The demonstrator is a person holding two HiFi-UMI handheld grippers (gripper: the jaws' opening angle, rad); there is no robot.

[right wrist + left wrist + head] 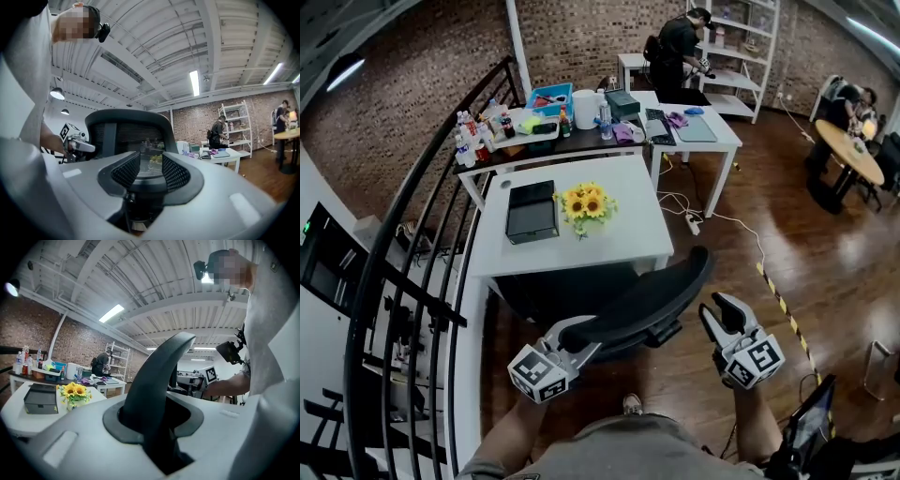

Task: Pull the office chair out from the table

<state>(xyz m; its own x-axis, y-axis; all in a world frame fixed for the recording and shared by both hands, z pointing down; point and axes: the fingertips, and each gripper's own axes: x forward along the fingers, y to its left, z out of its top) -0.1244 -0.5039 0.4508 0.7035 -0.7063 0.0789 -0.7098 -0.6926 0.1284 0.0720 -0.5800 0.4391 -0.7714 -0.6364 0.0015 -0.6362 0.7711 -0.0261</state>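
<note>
**Inspector:** Condition of the left gripper (578,335)?

**Surveyor:** It was clamped on the left end of the office chair's (647,300) backrest. In its own view the dark edge of the backrest filled the gap between the jaws.

**Inspector:** And the right gripper (719,307)?

**Surveyor:** It was just beside the backrest's right end. Its jaws were apart with nothing between them, and the mesh back showed beyond them.

**Inspector:** Position of the chair?

**Surveyor:** It stood close against the near edge of the white table (628,239), with the backrest turned toward the grippers. How far the seat reached under the tabletop could not be determined.

**Inspector:** Items on that table?

**Surveyor:** A black box (532,210) and sunflowers (584,203) sat side by side near the middle.

**Inspector:** Beyond it?

**Surveyor:** A second table (581,141) was crowded with bottles and containers. Behind that, a person (678,52) stood at white shelves (741,56) against the brick wall (581,37). A round table (848,150) stood at the far right, and a black railing (422,281) ran along the left side.
</note>
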